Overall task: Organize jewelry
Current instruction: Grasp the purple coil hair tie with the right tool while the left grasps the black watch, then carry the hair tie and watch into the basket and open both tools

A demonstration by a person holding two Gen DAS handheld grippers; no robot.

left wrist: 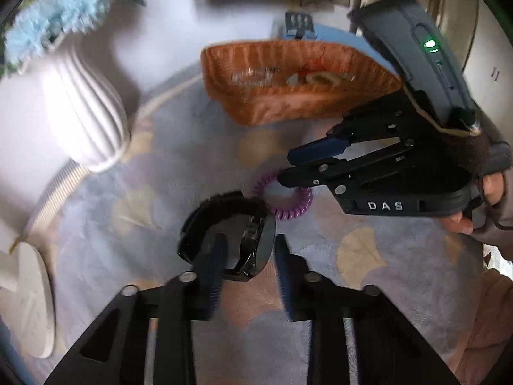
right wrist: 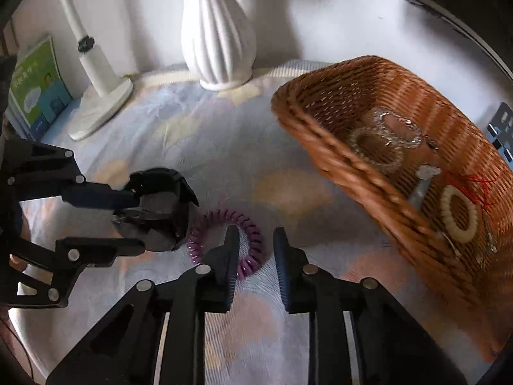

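Note:
A black wristwatch (left wrist: 235,235) lies on the patterned cloth between the open fingers of my left gripper (left wrist: 248,256); it also shows in the right wrist view (right wrist: 157,208). A purple spiral hair tie (left wrist: 285,202) lies next to it, seen too in the right wrist view (right wrist: 224,240). My right gripper (right wrist: 256,247) is open, with its left finger over the hair tie's ring and its right finger outside. A brown wicker basket (right wrist: 320,128) holds several bracelets and rings, among them a cream ring (right wrist: 458,218).
A white ribbed vase (right wrist: 216,32) with blue flowers stands at the back. A white lamp base (right wrist: 102,96) and green books (right wrist: 35,86) are at the left. The basket (left wrist: 288,106) is beyond both grippers.

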